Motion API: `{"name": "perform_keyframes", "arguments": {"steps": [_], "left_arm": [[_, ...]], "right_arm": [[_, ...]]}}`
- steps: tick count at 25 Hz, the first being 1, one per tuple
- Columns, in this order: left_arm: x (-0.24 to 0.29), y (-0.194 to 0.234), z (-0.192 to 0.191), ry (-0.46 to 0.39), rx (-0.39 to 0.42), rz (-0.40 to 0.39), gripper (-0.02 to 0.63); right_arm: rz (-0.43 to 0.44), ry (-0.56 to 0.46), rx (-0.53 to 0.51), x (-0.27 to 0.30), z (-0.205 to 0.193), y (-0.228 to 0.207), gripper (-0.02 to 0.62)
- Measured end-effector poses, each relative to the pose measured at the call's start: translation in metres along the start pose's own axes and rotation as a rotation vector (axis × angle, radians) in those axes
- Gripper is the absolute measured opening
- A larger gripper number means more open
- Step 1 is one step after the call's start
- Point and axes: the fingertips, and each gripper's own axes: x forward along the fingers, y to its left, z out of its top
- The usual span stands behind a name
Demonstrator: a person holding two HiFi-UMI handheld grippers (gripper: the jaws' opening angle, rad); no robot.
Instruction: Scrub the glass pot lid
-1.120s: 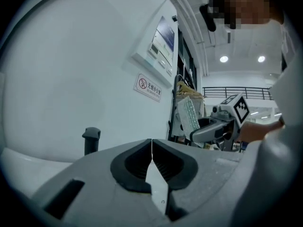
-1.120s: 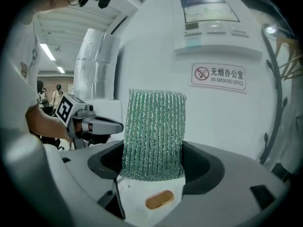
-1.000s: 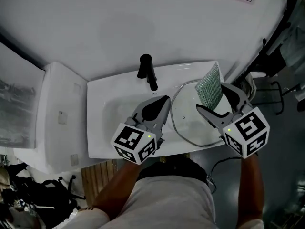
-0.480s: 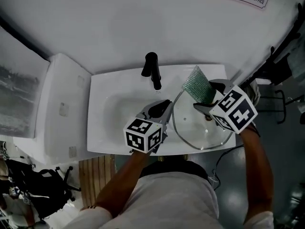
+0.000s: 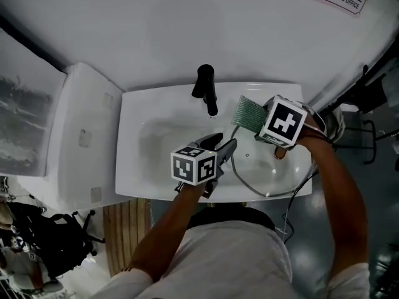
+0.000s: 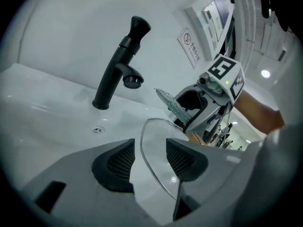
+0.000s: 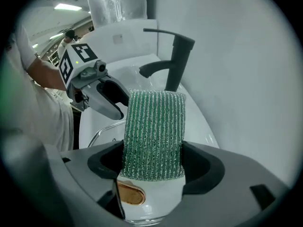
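Observation:
The glass pot lid [image 5: 265, 170] lies tilted in the right part of the white sink [image 5: 146, 114], its brown knob [image 5: 278, 154] under my right gripper. My left gripper [image 5: 224, 146] is at the lid's left edge. In the left gripper view the lid's rim [image 6: 147, 145] runs between the pads [image 6: 118, 162] with a gap on both sides; the jaws are opening. My right gripper [image 7: 154, 161] is shut on a green scrubbing pad [image 7: 154, 134], which sticks out over the lid towards the tap. The same pad [image 5: 249, 112] shows in the head view beside the marker cube [image 5: 283, 122].
A black tap [image 5: 206, 87] stands at the back middle of the sink, close to the pad. A white wall rises behind it. A white cabinet top [image 5: 81, 139] lies left of the sink. A wooden slat floor piece [image 5: 128, 229] shows below the front edge.
My left gripper's jaws have gone from shut to apart at the lid's rim. My right gripper has swung left and towards the wall with the green pad, over the lid's knob.

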Motion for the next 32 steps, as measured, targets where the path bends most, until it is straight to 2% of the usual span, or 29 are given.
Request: {"name": "perform_keyframes", "arguments": {"steps": [5, 11, 15, 19, 24, 32], "left_arm": [[0.01, 0.004, -0.015, 0.062, -0.067, -0.044, 0.224], [0.019, 0.005, -0.026, 0.106, -0.118, -0.074, 0.225], [0.023, 0.005, -0.033, 0.122, -0.139, -0.083, 0.225], [0.026, 0.003, -0.033, 0.119, -0.148, -0.099, 0.203], [0.027, 0.003, -0.031, 0.111, -0.155, -0.112, 0.179], [0.024, 0.006, -0.032, 0.103, -0.148, -0.091, 0.164]], "right_arm": [[0.052, 0.103, -0.04, 0.019, -0.01, 0.001, 0.348], [0.096, 0.191, -0.094, 0.034, -0.015, 0.004, 0.348], [0.105, 0.232, -0.126, 0.043, -0.018, 0.006, 0.348], [0.118, 0.231, -0.109, 0.047, -0.02, 0.003, 0.348], [0.133, 0.177, 0.01, 0.043, -0.028, -0.009, 0.348], [0.146, 0.015, 0.372, 0.021, -0.065, -0.038, 0.348]]}}
